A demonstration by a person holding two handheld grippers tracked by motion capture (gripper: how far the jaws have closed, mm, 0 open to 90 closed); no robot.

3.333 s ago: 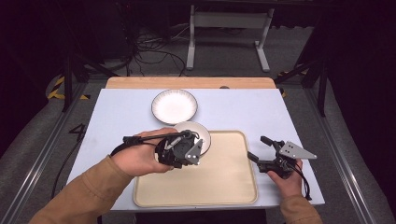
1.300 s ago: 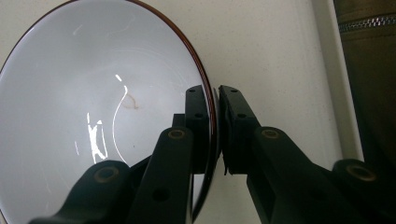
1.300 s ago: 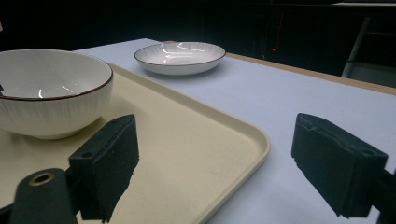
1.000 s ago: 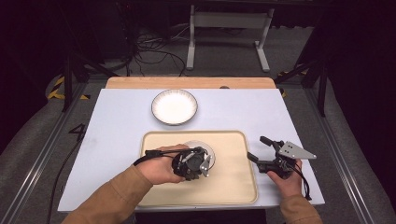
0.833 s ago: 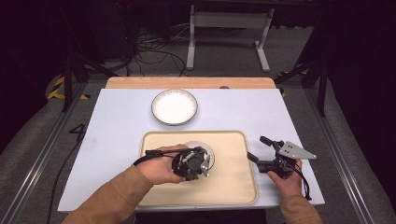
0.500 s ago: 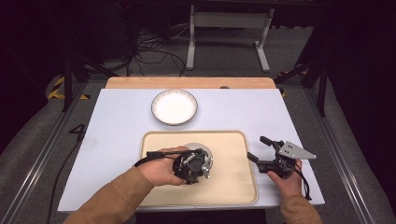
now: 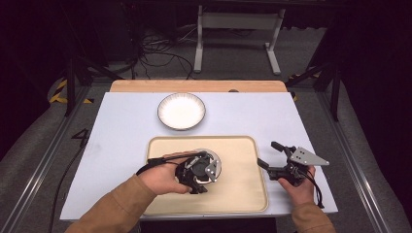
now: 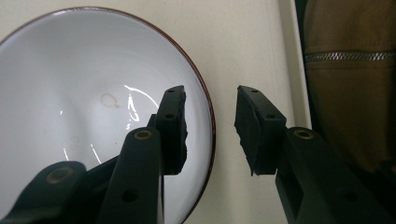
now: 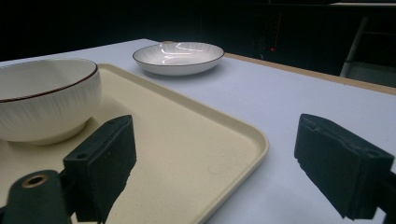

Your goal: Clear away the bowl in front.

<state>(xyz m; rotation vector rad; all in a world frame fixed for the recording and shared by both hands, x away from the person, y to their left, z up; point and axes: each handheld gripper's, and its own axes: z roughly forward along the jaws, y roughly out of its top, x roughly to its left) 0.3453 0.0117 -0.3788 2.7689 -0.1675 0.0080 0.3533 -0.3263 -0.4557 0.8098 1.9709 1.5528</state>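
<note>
My left gripper (image 8: 210, 133) hangs over the bowl (image 8: 93, 116), pointing down. The bowl sits in the tray (image 7: 243, 194), near its left side. Its rim (image 8: 208, 112) runs between my two jaws, one inside the bowl and one outside. The jaws have just been opening, and they stand apart and do not press the rim. I think the bowl is let go.

My right gripper (image 9: 212, 163) rests low at the tray's right edge, jaws spread, pinching nothing. A plate (image 7: 181, 110) waits farther back.
</note>
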